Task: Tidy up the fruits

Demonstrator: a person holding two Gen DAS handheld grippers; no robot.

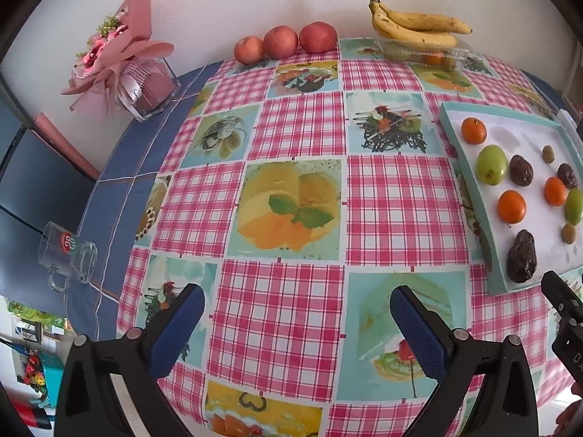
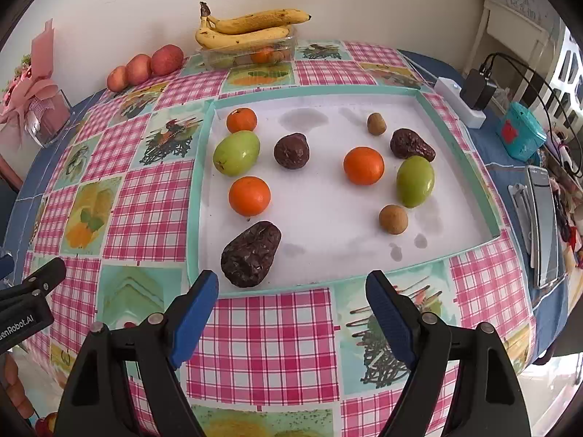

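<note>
A shallow teal-rimmed white tray (image 2: 364,91) lies on the checked tablecloth and holds loose fruit: three oranges (image 2: 249,191), two green fruits (image 2: 237,153), three dark wrinkled fruits (image 2: 251,255) and two small brown ones (image 2: 392,219). The tray also shows at the right of the left wrist view (image 1: 470,196). My right gripper (image 2: 291,287) is open and empty just in front of the tray's near rim. My left gripper (image 1: 297,302) is open and empty over the cloth, left of the tray.
Bananas (image 2: 251,23) lie on a clear plastic box (image 2: 251,54) with fruit at the back by the wall. Three red apples (image 1: 284,42) line the wall. A bouquet in a glass vase (image 1: 127,58) and a glass mug (image 1: 69,255) stand at left. A phone (image 2: 543,218) and charger (image 2: 470,98) lie at right.
</note>
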